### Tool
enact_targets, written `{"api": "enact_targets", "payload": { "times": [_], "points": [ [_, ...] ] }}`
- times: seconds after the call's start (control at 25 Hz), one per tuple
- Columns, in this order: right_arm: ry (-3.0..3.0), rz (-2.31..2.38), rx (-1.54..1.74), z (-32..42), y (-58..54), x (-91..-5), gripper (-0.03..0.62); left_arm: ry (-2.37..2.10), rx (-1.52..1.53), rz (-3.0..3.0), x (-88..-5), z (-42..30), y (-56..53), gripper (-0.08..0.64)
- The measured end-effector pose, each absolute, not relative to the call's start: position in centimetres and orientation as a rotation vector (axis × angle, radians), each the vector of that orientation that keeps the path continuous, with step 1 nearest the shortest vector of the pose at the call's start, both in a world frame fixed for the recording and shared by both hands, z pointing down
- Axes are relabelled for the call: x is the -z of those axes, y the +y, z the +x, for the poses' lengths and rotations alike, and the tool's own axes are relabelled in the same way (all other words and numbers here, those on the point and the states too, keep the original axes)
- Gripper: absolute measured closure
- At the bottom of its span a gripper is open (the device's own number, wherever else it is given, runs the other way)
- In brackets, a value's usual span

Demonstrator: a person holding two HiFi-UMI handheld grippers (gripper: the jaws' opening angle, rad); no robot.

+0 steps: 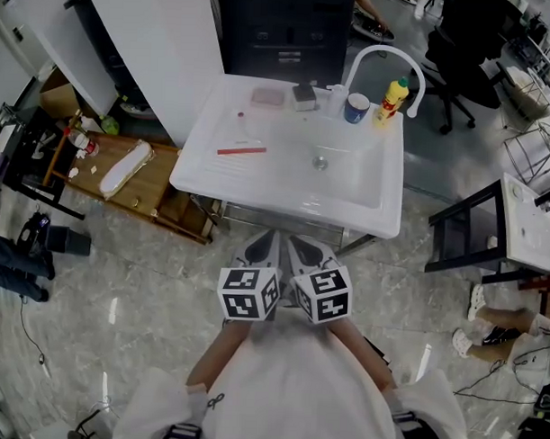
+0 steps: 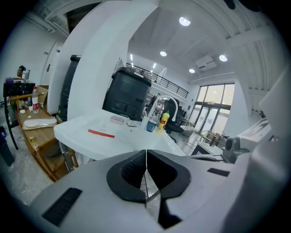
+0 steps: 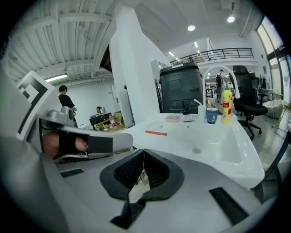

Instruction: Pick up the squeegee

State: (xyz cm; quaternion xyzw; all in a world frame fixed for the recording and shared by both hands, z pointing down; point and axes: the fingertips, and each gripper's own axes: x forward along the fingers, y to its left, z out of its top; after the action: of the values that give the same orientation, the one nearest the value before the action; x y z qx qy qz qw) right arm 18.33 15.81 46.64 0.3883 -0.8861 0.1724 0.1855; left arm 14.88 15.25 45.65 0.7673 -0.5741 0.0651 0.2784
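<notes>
Sink ahead of left claw and right claw, both shut, empty; squeegee likely light, stiff: pinch midway.

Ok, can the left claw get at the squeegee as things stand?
Probably yes. The squeegee lies alone on the sink's drainboard, with nothing between it and the left claw. But that claw is shut and short of the sink's near edge, so it must move in and open first.

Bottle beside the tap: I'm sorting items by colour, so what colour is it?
The bottle is yellow with a red cap; head view shows it best.
</notes>
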Motion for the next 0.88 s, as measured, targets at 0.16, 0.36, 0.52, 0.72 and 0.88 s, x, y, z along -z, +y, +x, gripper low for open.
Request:
{"api": "enact_targets", "payload": {
  "times": [0.16,0.36,0.52,0.72,0.88],
  "points": [
    [-2.502,1.077,-0.476,17.4,15.3,-46.5,0.566,-1.559,-0.160,2.042,-45.6,13.8,14.8,0.532],
    [-2.505,1.055,-0.471,16.1,14.4,-46.9,0.565,-1.581,-0.150,2.007,-46.3,12.0,14.0,0.532],
    [-2.493,1.049,-0.482,15.4,13.0,-47.3,0.565,-1.578,-0.147,1.992,-46.7,11.1,12.4,0.532],
    [-2.481,1.061,-0.502,14.7,10.5,-47.8,0.565,-1.557,-0.160,1.997,-47.1,10.5,9.8,0.532],
    [-2.477,1.060,-0.515,13.9,8.1,-48.0,0.565,-1.545,-0.172,1.997,-47.3,9.7,7.3,0.532]
  ]
}}
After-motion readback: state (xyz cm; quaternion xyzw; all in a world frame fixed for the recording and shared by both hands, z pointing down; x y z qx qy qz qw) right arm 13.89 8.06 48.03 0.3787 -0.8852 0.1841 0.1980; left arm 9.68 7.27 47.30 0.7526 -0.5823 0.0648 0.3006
